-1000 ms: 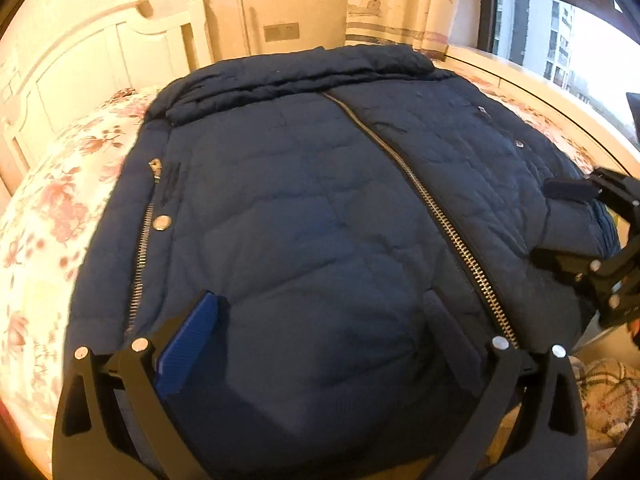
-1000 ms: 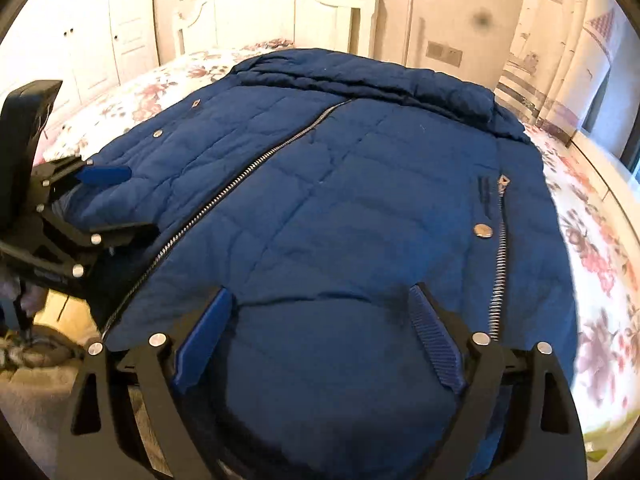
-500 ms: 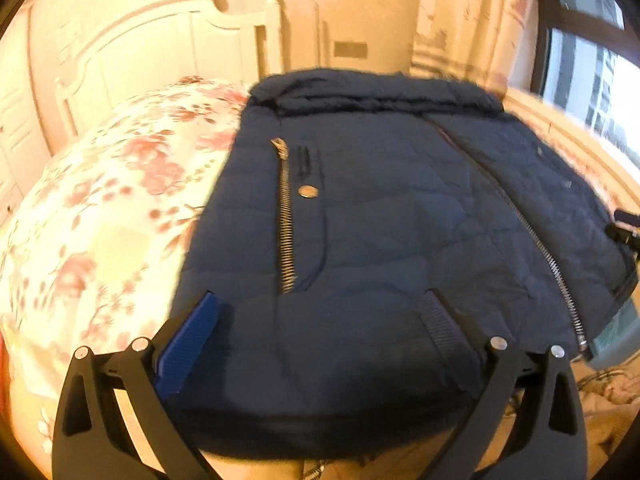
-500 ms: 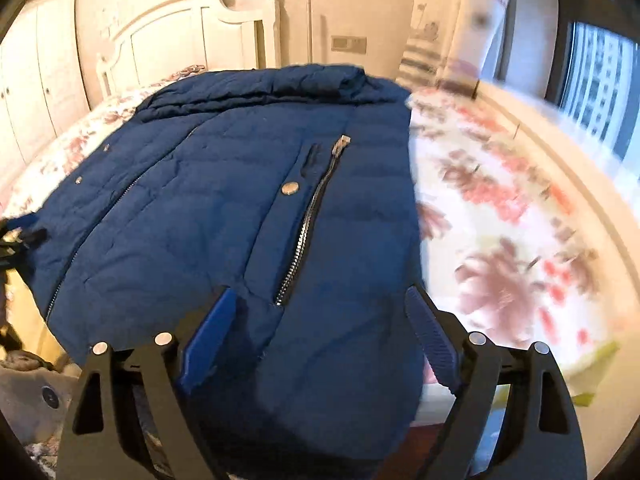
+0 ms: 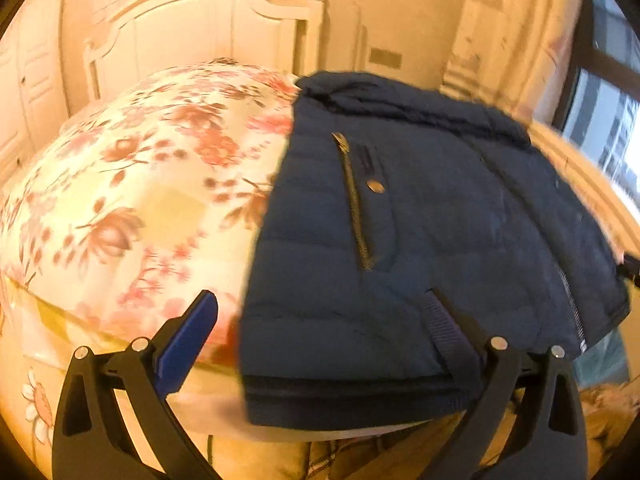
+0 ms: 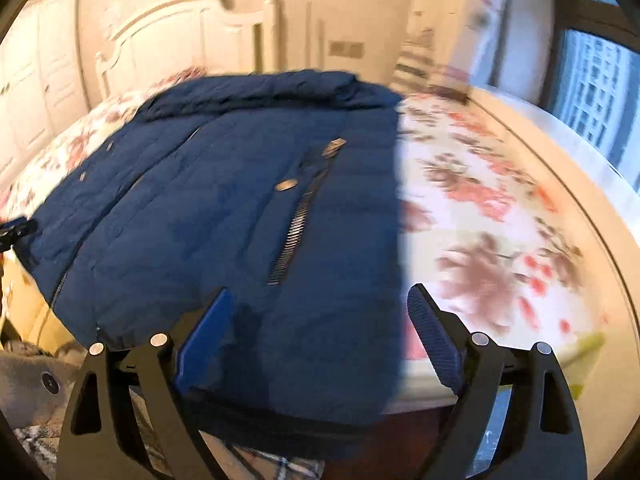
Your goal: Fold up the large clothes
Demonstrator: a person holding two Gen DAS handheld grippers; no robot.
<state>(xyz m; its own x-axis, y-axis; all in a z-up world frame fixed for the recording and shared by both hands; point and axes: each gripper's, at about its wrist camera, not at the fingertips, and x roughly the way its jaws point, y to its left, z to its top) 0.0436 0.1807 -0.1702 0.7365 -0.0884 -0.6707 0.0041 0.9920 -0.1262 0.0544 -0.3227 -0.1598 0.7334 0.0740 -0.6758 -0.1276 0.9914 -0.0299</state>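
Observation:
A dark blue padded jacket (image 5: 440, 220) lies flat on a floral bed, front up, with its collar toward the headboard. In the left wrist view my left gripper (image 5: 320, 320) is open above the jacket's near left corner. One blue pad (image 5: 188, 332) is over the sheet and the other is over the hem. In the right wrist view the jacket (image 6: 220, 208) fills the left half. My right gripper (image 6: 320, 320) is open over the near right corner, one pad (image 6: 432, 340) just past the jacket's right edge. Neither holds anything.
The floral sheet (image 5: 140, 200) runs bare to the jacket's left and also to its right (image 6: 500, 220). A white headboard (image 5: 200, 32) stands at the far end, with a window (image 6: 592, 100) and curtain on the right. Plaid fabric (image 5: 600, 408) lies below the bed's near edge.
Both grippers have slid outward along the near hem: the left from the jacket's middle to its left corner, the right to its right corner. Both stay open.

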